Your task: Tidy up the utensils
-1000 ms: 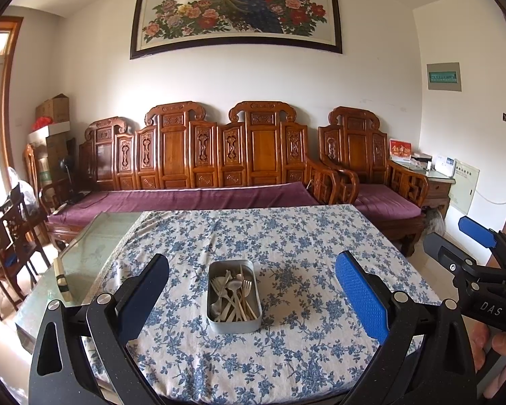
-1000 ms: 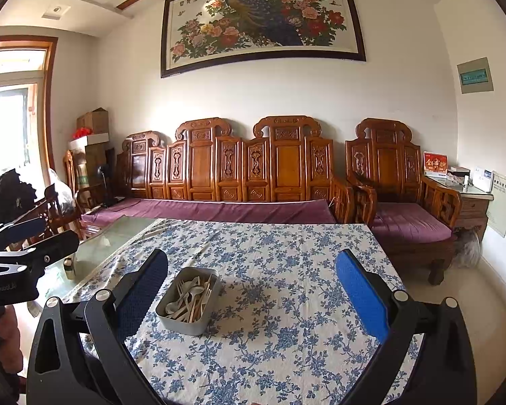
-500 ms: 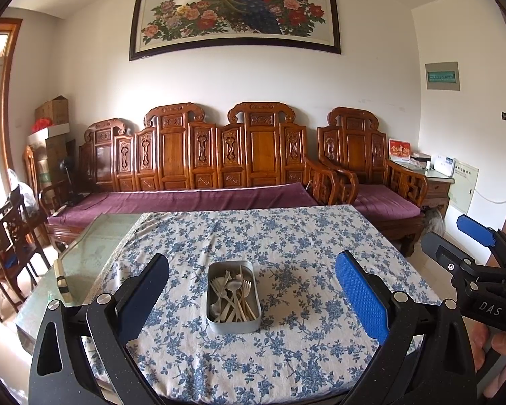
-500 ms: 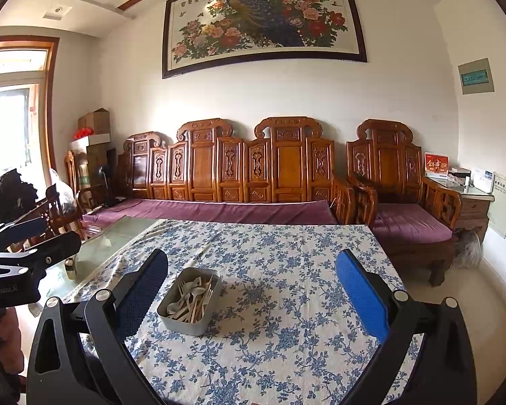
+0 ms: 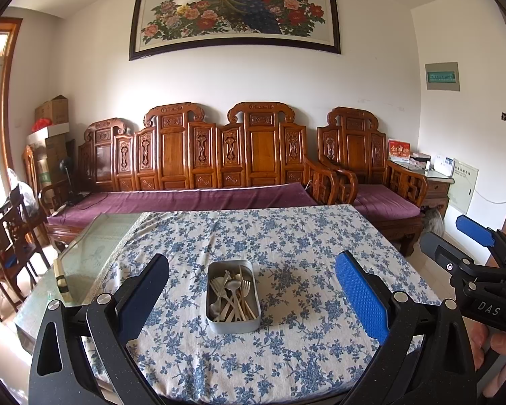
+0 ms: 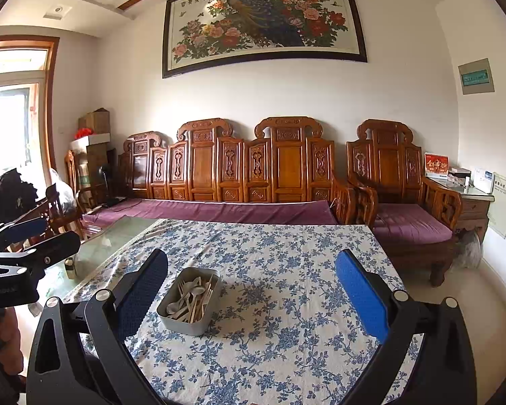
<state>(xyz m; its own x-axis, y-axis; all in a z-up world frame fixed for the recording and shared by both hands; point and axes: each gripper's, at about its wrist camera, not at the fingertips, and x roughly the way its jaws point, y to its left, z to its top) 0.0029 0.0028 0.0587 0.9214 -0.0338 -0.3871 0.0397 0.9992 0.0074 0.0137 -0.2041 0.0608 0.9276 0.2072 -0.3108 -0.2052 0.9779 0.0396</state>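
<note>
A metal tin [image 5: 233,297] is seen at the centre of a flowered tablecloth [image 5: 286,243], filled with a jumble of forks and spoons [image 5: 231,292] whose number cannot be made out. The left gripper [image 5: 251,290] is held spread wide and empty, the tin framed between its fingers at 12 o'clock. The right gripper [image 6: 251,290] is likewise spread, the tin lying at 11 o'clock. A carved wooden bench [image 5: 199,155] is set beyond the table, under a peacock painting [image 5: 234,10].
</note>
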